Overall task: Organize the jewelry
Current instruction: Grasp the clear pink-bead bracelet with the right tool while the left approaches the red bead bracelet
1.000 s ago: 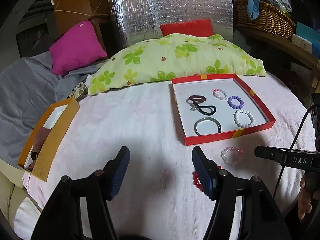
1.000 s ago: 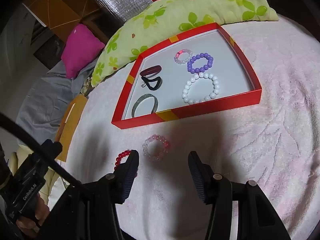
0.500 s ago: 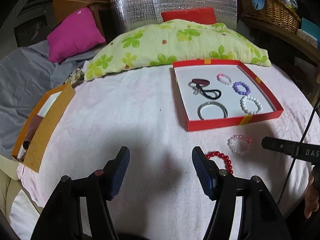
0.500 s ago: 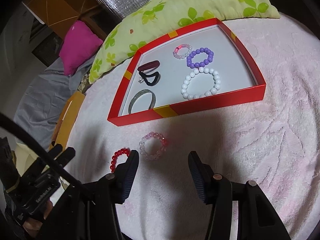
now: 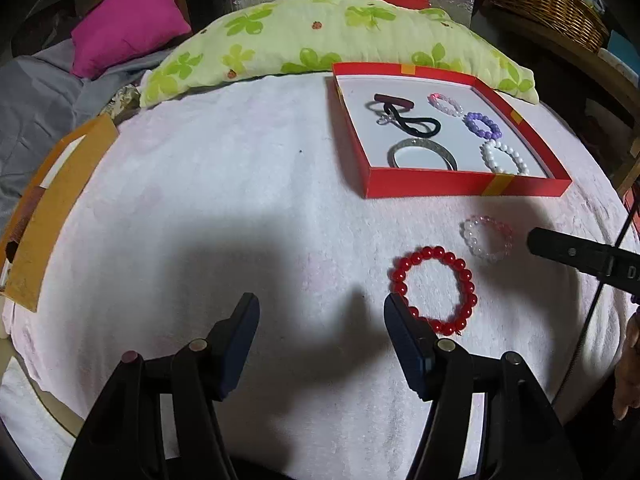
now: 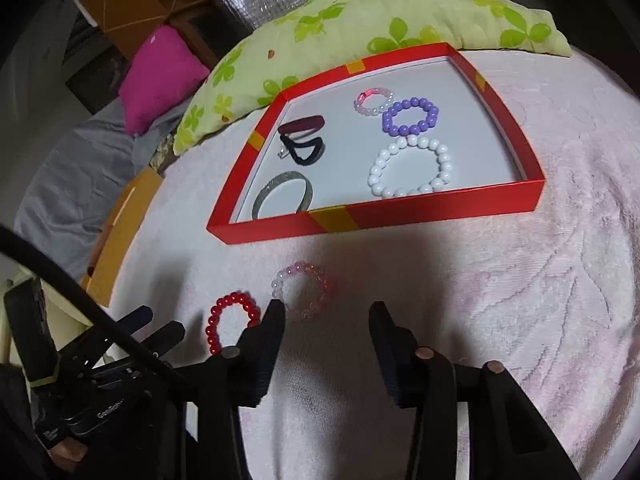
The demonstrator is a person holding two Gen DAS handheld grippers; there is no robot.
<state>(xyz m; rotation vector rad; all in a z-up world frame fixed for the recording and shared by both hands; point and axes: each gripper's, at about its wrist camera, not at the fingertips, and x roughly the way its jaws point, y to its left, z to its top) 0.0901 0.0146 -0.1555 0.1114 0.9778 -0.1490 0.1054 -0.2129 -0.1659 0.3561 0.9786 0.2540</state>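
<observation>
A: Two bracelets lie loose on the pink cloth (image 5: 240, 184): a red one (image 5: 434, 290) and a pale pink one (image 5: 488, 238), both in front of the red tray (image 5: 460, 184).

B: And in the tray?

A: Five pieces and a hair tie. A white bracelet (image 6: 410, 168), a purple one (image 6: 410, 116), a small pink one (image 6: 372, 101), a silver bangle (image 6: 284, 196), a dark red band (image 6: 302, 124) and the black tie (image 6: 306, 151), all flat on the white floor of the tray.

B: Where is the left gripper (image 5: 320, 320)?

A: Low over the cloth, jaws wide, nothing between them. Its right finger (image 5: 404, 332) overlaps the near rim of the red bracelet; whether it touches, I cannot tell.

B: The right gripper (image 6: 326, 320)?

A: Its jaws have just been closing but stand apart, narrower than the left's, with only cloth between them. The pale pink bracelet lies just past its left finger (image 6: 266, 344), outside the gap. The red one is further left.

B: Anything else?

A: A green flowered pillow (image 5: 320, 36) behind the tray and an orange box (image 5: 52, 216) at the cloth's left edge.
</observation>
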